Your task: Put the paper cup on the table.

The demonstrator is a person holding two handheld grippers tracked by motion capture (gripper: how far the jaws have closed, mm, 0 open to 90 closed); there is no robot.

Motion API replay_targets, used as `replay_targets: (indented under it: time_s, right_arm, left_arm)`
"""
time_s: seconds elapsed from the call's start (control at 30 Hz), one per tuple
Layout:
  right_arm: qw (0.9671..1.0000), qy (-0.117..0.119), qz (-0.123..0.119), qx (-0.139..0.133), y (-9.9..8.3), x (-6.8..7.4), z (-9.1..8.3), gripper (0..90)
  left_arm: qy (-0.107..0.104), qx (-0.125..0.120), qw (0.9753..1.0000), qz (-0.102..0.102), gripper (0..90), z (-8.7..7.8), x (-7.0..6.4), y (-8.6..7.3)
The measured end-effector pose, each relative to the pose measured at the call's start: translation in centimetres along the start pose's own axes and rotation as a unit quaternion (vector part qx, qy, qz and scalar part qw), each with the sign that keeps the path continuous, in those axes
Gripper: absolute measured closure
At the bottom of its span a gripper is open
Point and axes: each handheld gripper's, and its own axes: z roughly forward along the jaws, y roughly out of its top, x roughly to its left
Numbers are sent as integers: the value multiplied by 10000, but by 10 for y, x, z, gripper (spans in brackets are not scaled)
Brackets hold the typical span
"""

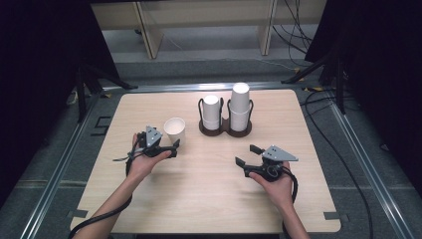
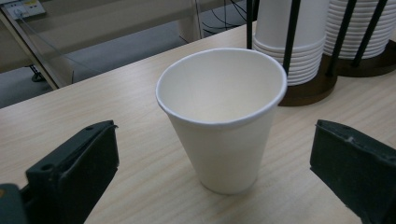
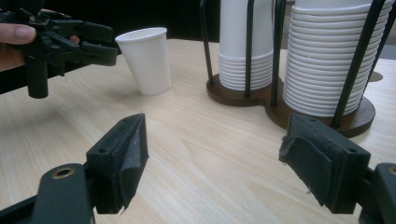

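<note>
**Cup framed by spread jaws**

Black jaws of the left gripper [image 2: 212,172] are seen spread wide on either side of a white paper cup [image 2: 223,116], which is not touched. Upright on the counter [image 1: 149,107], the cup is found just beside the cup holder [image 1: 225,128]. Well apart, the right gripper [image 1: 246,155] is held open over bare wood.

- Overhead light is brightening the table [image 1: 209,174] evenly, while both side edges of the high view are sinking into black.
- The cup [image 2: 223,116] is casting a soft, faint shadow.
- Near jaws are blurring slightly at the frames' bottom.
</note>
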Motion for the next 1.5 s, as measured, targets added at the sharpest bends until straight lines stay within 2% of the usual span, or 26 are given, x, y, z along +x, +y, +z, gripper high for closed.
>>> replay_targets:
  time_s: [0.2,0.3,0.47,0.53,0.6,0.67,0.73,0.77,0.8,1.0,1.13,1.17,1.3,1.33,1.4,1.47,1.5]
  right_arm:
    - [9999,8,150,19,0,2,-1,221]
    - [10000,15,83,3,0,1,-1,219]
    - [9999,13,154,20,0,1,-1,218]
    - [10000,-88,6,34,0,0,-2,217]
    - [10000,-54,13,40,0,-1,-3,217]
    - [9999,34,158,20,0,0,-2,217]
    - [9999,-94,103,53,0,-1,-3,217]
    - [9999,-33,135,-16,0,0,-2,217]
    - [9999,-47,137,2,0,0,-3,216]
    - [9998,-19,175,-16,0,0,-2,216]
    - [9999,-75,123,10,0,0,-3,216]
    - [9999,-16,105,-8,0,0,-3,216]
    - [10000,-32,82,0,0,0,-2,216]
    - [9999,-66,32,89,0,0,-3,216]
    - [9998,-71,137,158,0,1,-4,216]
    - [10000,-54,29,5,0,0,-2,215]
    - [9999,15,105,30,0,0,-2,215]
  left_arm:
    - [-30,32,10000,-32,6,-14,-6,-7]
    - [-53,-7,10000,-50,6,-21,-8,-11]
    - [-107,-84,9998,-140,7,-30,-11,-14]
    - [-87,-78,9999,-87,7,-34,-12,-14]
    - [-103,-115,9998,-93,7,-36,-13,-16]
    - [-83,-103,9999,-43,7,-40,-13,-18]
    - [-98,-158,9998,-107,8,-44,-14,-21]
    - [-70,-94,9999,-80,9,-48,-14,-23]
    - [-104,-157,9998,-102,9,-49,-14,-26]
    - [-78,-15,9999,-122,9,-61,-13,-39]
    - [-67,-36,9999,-155,8,-66,-13,-47]
    - [-85,-58,9998,-172,8,-67,-12,-49]
    - [-44,-104,9997,-223,8,-72,-12,-55]
    - [-32,-57,9996,-261,8,-75,-13,-56]
    - [-28,-125,9995,-296,8,-76,-13,-59]
    - [-17,-95,9994,-336,8,-78,-13,-60]
    - [-14,-110,9993,-353,8,-78,-13,-61]
